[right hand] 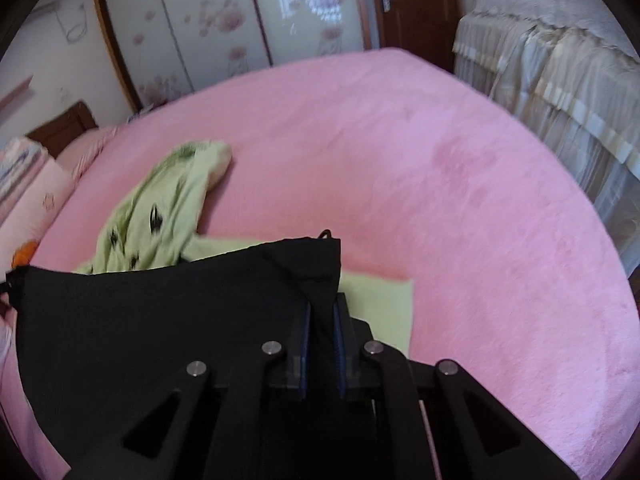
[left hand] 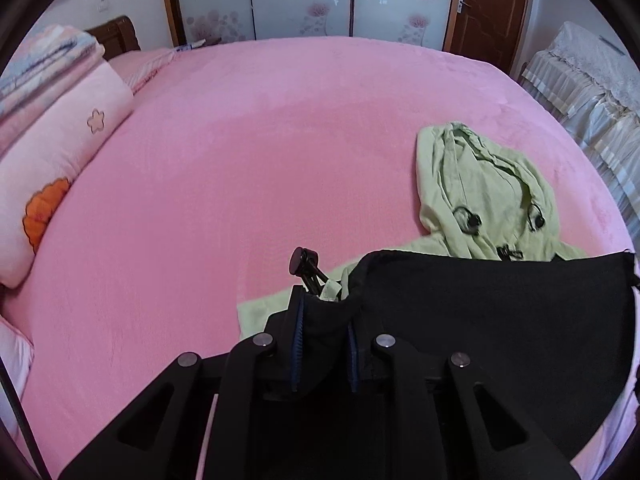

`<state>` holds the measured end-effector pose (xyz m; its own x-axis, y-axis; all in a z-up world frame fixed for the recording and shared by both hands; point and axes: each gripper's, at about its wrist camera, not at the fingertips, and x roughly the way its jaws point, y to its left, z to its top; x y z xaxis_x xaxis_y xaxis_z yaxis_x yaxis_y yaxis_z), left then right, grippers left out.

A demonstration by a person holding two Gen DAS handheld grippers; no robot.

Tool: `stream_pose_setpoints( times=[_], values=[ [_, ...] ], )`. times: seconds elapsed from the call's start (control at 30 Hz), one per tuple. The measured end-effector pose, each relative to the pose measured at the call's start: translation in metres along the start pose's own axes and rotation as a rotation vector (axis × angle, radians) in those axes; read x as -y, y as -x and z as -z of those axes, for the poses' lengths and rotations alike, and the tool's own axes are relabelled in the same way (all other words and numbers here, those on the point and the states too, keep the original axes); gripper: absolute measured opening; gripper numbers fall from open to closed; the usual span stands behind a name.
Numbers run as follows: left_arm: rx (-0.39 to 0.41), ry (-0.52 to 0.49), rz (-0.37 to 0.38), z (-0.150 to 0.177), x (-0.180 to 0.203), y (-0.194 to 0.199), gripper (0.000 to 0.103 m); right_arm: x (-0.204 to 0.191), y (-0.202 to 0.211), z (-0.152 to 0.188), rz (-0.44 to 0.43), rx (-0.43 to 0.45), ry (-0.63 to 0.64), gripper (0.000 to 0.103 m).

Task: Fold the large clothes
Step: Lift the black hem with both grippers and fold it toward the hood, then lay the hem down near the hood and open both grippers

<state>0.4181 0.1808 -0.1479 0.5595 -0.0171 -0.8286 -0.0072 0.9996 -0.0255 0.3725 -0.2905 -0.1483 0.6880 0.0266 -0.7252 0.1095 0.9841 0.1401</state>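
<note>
A black garment (left hand: 488, 320) hangs stretched between my two grippers above the pink bed (left hand: 240, 160). My left gripper (left hand: 324, 306) is shut on its left corner, where a black cord end with a round stopper (left hand: 299, 261) sticks up past the fingertips. In the right wrist view, my right gripper (right hand: 322, 306) is shut on the opposite corner of the black garment (right hand: 160, 320). Under and behind it lies a pale green hooded garment (left hand: 480, 188), crumpled, with dark prints; the same green hooded garment (right hand: 160, 216) also shows flat beneath the right gripper.
Stacked pillows and folded bedding (left hand: 52, 128) line the bed's left side. A covered piece of furniture (right hand: 560, 92) stands close to the bed's right edge. Flowered sliding wardrobe doors (left hand: 300, 0) and a brown door (left hand: 488, 4) stand behind the bed.
</note>
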Motion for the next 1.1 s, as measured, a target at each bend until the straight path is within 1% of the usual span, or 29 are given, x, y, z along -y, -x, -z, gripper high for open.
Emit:
stream_pose_setpoints(
  times=[0.1, 0.2, 0.3, 0.37, 0.4, 0.43, 0.47, 0.5, 0.53, 0.57, 0.6, 0.67, 0.7, 0.77, 0.83, 0.87, 0.93, 1.0, 1.03, 1.1],
  values=[
    [0.008, 0.025, -0.033, -0.013, 0.002, -0.016, 0.015, -0.005, -0.003, -0.012, 0.040, 0.043, -0.012, 0.009],
    [-0.013, 0.026, -0.077, -0.018, 0.007, -0.041, 0.015, -0.011, -0.026, -0.016, 0.103, 0.037, -0.011, 0.010],
    [-0.055, -0.005, -0.133, -0.015, 0.014, -0.075, 0.016, -0.016, -0.064, -0.005, 0.177, -0.039, 0.001, 0.010],
    [-0.085, -0.025, -0.170, -0.008, 0.020, -0.099, 0.018, -0.015, -0.083, 0.005, 0.219, -0.086, -0.001, 0.013],
    [-0.094, -0.032, -0.187, -0.003, 0.021, -0.109, 0.024, -0.015, -0.087, 0.010, 0.234, -0.095, -0.002, 0.014],
    [-0.098, -0.042, -0.209, 0.002, 0.022, -0.116, 0.032, -0.014, -0.089, 0.013, 0.247, -0.096, 0.000, 0.017],
    [-0.097, -0.047, -0.234, 0.006, 0.023, -0.121, 0.039, -0.013, -0.086, 0.014, 0.253, -0.093, -0.001, 0.025],
    [-0.086, -0.052, -0.270, 0.009, 0.022, -0.123, 0.053, -0.012, -0.083, 0.014, 0.265, -0.093, -0.003, 0.029],
    [-0.070, -0.053, -0.295, 0.011, 0.020, -0.123, 0.065, -0.011, -0.081, 0.014, 0.272, -0.098, -0.006, 0.034],
    [-0.063, -0.045, -0.306, 0.012, 0.018, -0.122, 0.068, -0.009, -0.076, 0.013, 0.271, -0.101, -0.009, 0.035],
    [-0.062, -0.030, -0.296, 0.011, 0.013, -0.119, 0.068, -0.008, -0.071, 0.012, 0.266, -0.099, -0.011, 0.036],
    [-0.059, 0.012, -0.287, 0.009, 0.002, -0.108, 0.068, -0.009, -0.052, 0.010, 0.251, -0.071, -0.008, 0.036],
    [-0.042, 0.038, -0.277, 0.008, -0.004, -0.097, 0.068, -0.012, -0.041, 0.008, 0.241, -0.046, -0.003, 0.036],
    [0.016, 0.096, -0.250, 0.008, -0.014, -0.069, 0.068, -0.021, -0.014, 0.008, 0.205, 0.017, 0.003, 0.036],
    [0.077, 0.119, -0.217, 0.012, -0.013, -0.038, 0.068, -0.039, 0.008, 0.011, 0.144, 0.058, 0.017, 0.036],
    [0.098, 0.117, -0.205, 0.017, -0.009, -0.024, 0.068, -0.048, 0.014, 0.013, 0.116, 0.064, 0.025, 0.036],
    [0.117, 0.113, -0.161, 0.032, 0.005, 0.000, 0.068, -0.076, 0.027, 0.021, 0.031, 0.062, 0.049, 0.036],
    [0.114, 0.127, -0.116, 0.054, 0.023, 0.017, 0.069, -0.108, 0.035, 0.033, -0.053, 0.047, 0.067, 0.036],
    [0.106, 0.143, -0.094, 0.065, 0.032, 0.022, 0.071, -0.128, 0.038, 0.043, -0.105, 0.028, 0.076, 0.036],
    [0.103, 0.179, -0.043, 0.091, 0.049, 0.031, 0.071, -0.159, 0.039, 0.061, -0.186, -0.002, 0.092, 0.036]
  ],
)
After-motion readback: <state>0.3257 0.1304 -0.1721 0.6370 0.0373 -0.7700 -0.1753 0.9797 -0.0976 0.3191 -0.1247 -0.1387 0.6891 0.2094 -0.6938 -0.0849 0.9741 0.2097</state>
